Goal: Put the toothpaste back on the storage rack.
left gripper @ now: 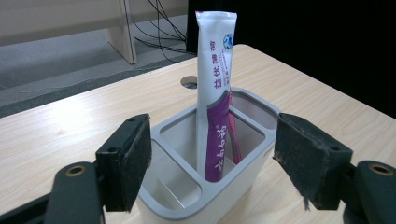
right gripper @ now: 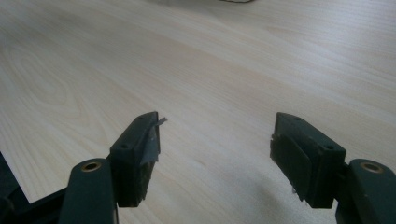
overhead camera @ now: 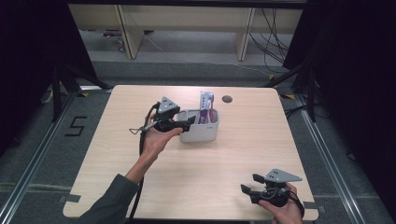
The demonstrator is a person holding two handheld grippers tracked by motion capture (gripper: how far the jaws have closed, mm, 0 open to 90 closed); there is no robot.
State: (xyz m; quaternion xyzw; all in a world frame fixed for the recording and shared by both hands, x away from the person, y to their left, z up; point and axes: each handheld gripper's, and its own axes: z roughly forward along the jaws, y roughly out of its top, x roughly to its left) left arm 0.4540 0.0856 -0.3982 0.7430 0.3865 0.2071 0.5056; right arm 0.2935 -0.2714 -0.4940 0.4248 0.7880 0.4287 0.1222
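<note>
— Where does the high view stand?
— Above the near edge of the table (overhead camera: 196, 186), looking forward and down; the whole top shows, with floor and desk legs beyond the far edge.
— And the left gripper view?
— Low and close, riding the left gripper (left gripper: 212, 158), facing the holder (left gripper: 187, 205) and tube (left gripper: 215, 93) toward the table's far right corner. The high view shares that holder (overhead camera: 201, 133) and the cable hole (overhead camera: 227, 99).
— The right gripper view?
— Nearer yet, on the right gripper (right gripper: 215, 149), angled down over bare wood by the near right corner, which the high view also covers.
</note>
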